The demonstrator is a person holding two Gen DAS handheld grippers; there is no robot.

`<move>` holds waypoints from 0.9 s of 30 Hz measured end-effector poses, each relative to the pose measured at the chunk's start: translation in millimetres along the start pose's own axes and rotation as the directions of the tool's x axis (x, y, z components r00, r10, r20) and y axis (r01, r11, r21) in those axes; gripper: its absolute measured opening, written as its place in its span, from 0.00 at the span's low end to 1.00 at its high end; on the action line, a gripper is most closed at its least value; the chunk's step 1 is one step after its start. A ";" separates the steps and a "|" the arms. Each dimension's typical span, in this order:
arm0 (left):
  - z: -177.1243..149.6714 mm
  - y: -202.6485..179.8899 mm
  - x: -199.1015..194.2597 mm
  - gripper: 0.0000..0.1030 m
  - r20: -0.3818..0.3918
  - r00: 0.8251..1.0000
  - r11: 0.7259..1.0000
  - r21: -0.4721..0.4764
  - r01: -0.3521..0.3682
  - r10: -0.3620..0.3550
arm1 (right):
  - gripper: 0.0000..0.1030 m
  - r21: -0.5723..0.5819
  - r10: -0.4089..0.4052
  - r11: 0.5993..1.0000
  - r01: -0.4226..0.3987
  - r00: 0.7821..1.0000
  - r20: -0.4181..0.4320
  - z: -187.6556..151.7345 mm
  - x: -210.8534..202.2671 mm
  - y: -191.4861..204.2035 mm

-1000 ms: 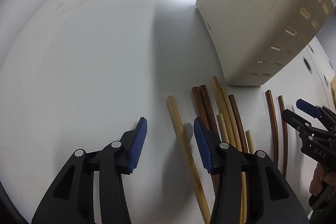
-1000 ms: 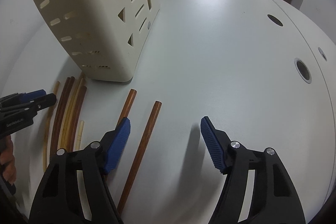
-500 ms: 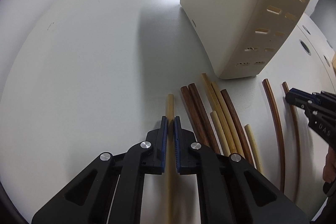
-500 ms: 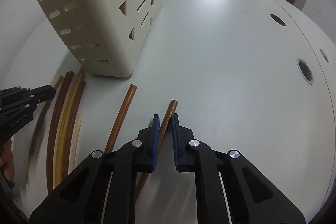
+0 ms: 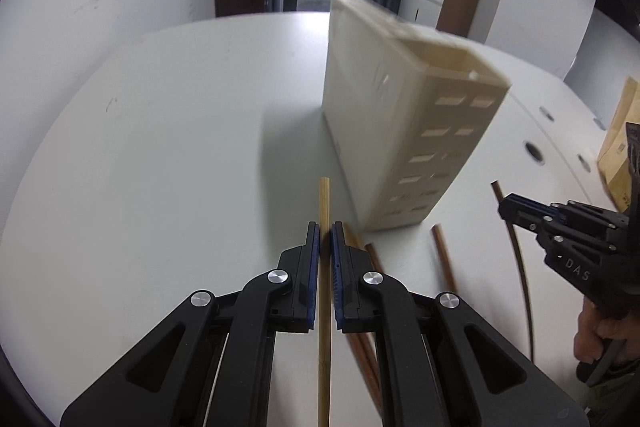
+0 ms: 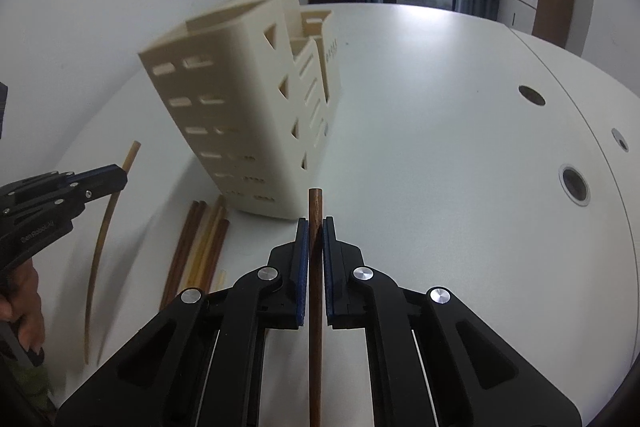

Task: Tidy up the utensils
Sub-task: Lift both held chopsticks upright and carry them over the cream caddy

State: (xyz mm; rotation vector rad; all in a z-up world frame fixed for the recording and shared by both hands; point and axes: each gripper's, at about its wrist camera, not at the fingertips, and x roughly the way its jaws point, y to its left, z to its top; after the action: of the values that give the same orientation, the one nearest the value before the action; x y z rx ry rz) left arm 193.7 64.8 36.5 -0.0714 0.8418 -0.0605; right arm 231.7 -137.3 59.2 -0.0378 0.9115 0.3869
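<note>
My left gripper (image 5: 325,227) is shut on a light bamboo chopstick (image 5: 324,199), which hangs above the white table and points toward the cream utensil holder (image 5: 384,131). My right gripper (image 6: 315,223) is shut on a dark brown chopstick (image 6: 315,203), also lifted off the table. In the left wrist view the right gripper (image 5: 505,206) shows at the right edge with its chopstick (image 5: 520,275). The right wrist view shows the left gripper (image 6: 120,179) at the left with the light chopstick (image 6: 131,155). The cream utensil holder (image 6: 240,115) stands just beyond both.
Several more chopsticks (image 6: 200,239) lie on the table in front of the holder, and one brown chopstick (image 5: 442,251) lies apart from them. Round cable holes (image 6: 575,183) sit in the table at the right. A brown paper bag (image 5: 620,147) stands at the far right.
Both grippers went from open to shut, each on a chopstick lying between its fingers, and then rose with it off the table. The views now tilt up toward the holder and room.
</note>
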 end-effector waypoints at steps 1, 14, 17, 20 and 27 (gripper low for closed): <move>1.7 -3.7 -6.2 0.05 0.021 1.000 1.000 0.005 -0.005 0.005 | 0.07 -0.012 -0.001 1.000 0.001 1.000 0.024 1.8 -5.7 2.5; 22.1 -37.0 -60.0 0.05 0.264 0.962 0.998 0.039 0.054 -0.063 | 0.07 -0.042 -0.010 0.999 0.021 0.967 0.256 25.9 -56.3 -1.1; 26.1 -43.7 -69.2 0.06 0.310 0.948 0.997 0.065 0.052 -0.069 | 0.07 -0.057 0.007 0.998 0.010 0.955 0.298 33.2 -68.1 3.9; 31.8 -49.1 -79.7 0.06 0.354 0.931 0.995 0.082 0.061 -0.086 | 0.07 -0.074 0.024 0.997 0.002 0.938 0.346 40.8 -79.8 8.1; 59.5 -49.6 -95.7 0.05 0.480 0.869 0.992 0.068 0.105 -0.125 | 0.07 -0.068 0.071 0.997 -0.045 0.886 0.459 62.2 -99.5 5.6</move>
State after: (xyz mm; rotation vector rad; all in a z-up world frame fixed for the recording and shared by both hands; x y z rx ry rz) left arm 173.3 25.6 151.4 -0.0944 0.3314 -0.1653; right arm 222.6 -150.9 175.6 0.0307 0.4296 0.4534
